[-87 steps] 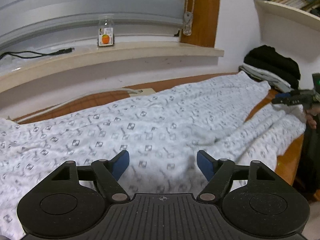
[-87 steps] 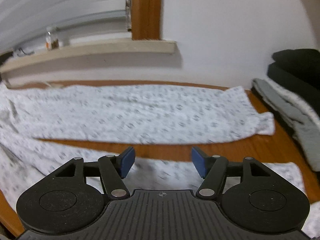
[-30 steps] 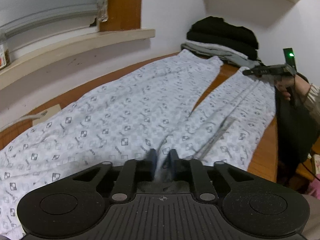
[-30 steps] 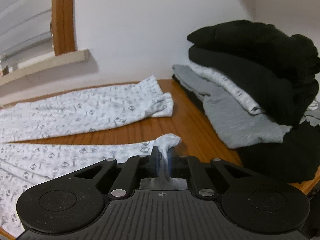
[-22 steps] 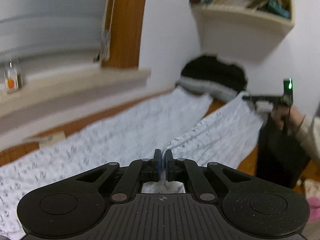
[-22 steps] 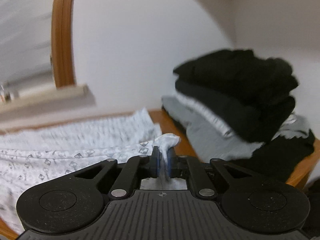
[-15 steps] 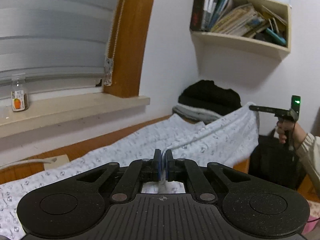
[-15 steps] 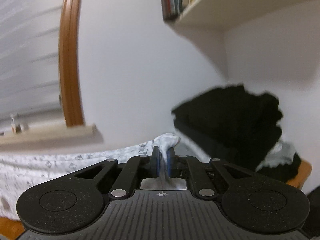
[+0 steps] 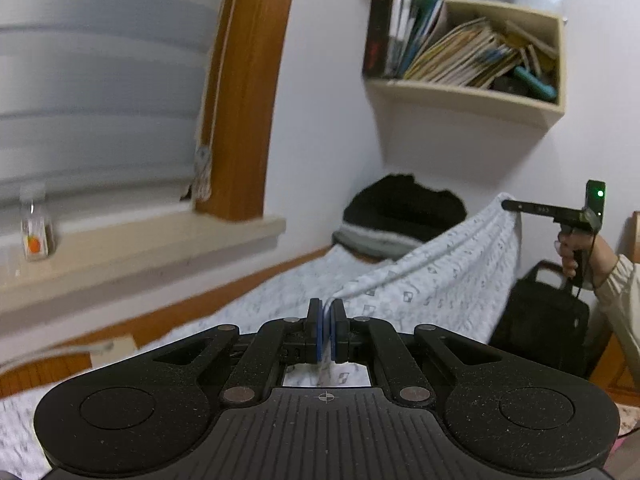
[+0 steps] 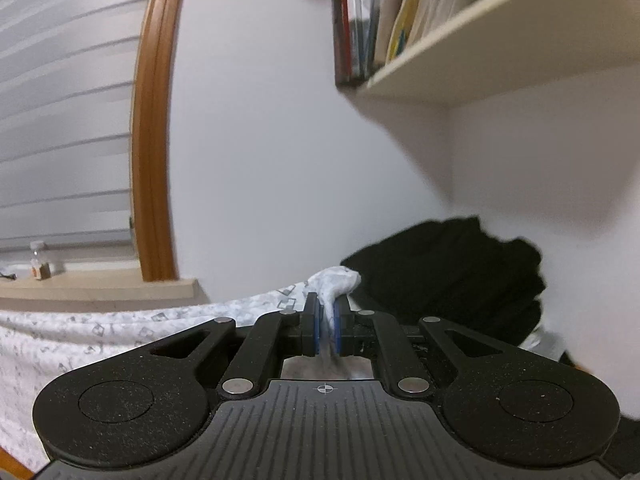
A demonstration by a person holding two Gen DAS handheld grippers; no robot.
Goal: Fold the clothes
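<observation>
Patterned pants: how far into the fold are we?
Done: both grippers have pinched the near leg. The left gripper is shut on the patterned pants, and the right gripper is shut on the cuff end, which bunches above its fingers. In hand: that leg hangs lifted between them. Left: lay it over the other leg, fold lengthwise, add to the folded stack.

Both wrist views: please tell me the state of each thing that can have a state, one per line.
Left gripper: shut on the patterned garment.
Right gripper: shut on the patterned garment.
Patterned garment: near edge lifted between both grippers, the rest lying flat.
Pile of dark clothes: folded, stacked.
Window blind: lowered.
</observation>
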